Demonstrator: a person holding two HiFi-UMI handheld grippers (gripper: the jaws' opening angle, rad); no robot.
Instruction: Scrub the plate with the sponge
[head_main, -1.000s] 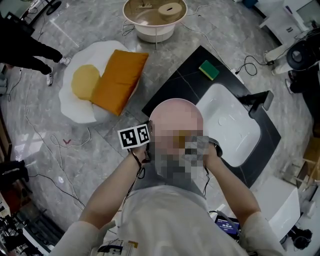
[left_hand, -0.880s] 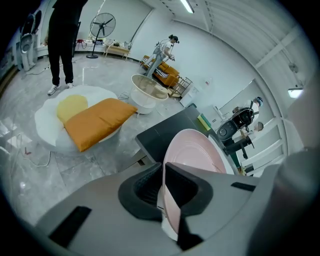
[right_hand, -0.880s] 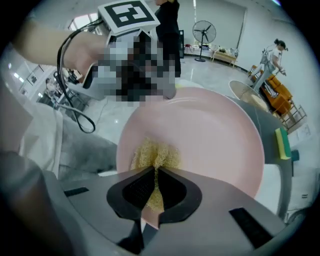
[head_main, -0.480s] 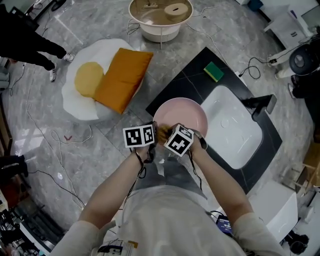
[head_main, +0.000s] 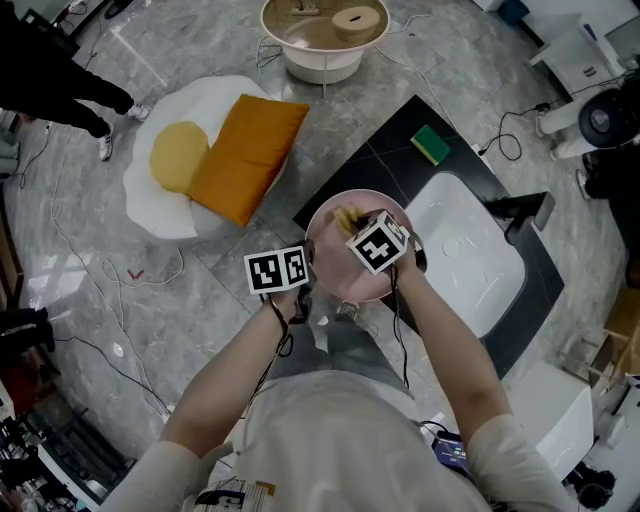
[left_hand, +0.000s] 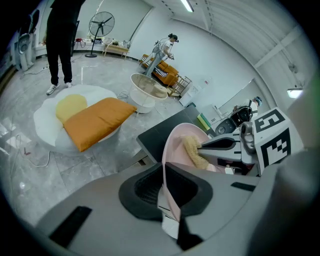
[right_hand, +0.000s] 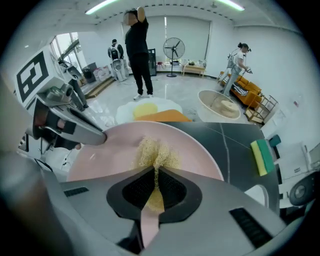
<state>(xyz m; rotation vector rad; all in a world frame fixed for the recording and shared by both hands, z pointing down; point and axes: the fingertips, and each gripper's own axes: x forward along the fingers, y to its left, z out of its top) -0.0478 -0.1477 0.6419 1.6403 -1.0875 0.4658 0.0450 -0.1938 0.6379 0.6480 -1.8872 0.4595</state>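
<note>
A pink plate (head_main: 330, 258) is held on edge over the black counter, and my left gripper (head_main: 306, 286) is shut on its near rim. In the left gripper view the plate (left_hand: 175, 145) runs straight out from between the jaws of the left gripper (left_hand: 167, 197). My right gripper (head_main: 356, 226) is shut on a tan fibrous scrubbing sponge (head_main: 346, 217). In the right gripper view the sponge (right_hand: 156, 152) is pressed against the plate's face (right_hand: 110, 147), sticking out of the right gripper (right_hand: 156, 187). The left gripper's finger (right_hand: 75, 125) shows at the plate's left rim.
A yellow-and-green sponge (head_main: 431, 143) lies on the black counter (head_main: 370, 160), beside the white sink (head_main: 470, 260) with its dark faucet (head_main: 520, 212). An orange cushion (head_main: 245, 158) on a white egg-shaped mat and a round white basket (head_main: 323, 35) sit on the floor beyond. People stand farther off.
The right gripper has slid the tan sponge from the plate's near left edge up and across its face toward the far side. The left gripper keeps holding the plate's rim.
</note>
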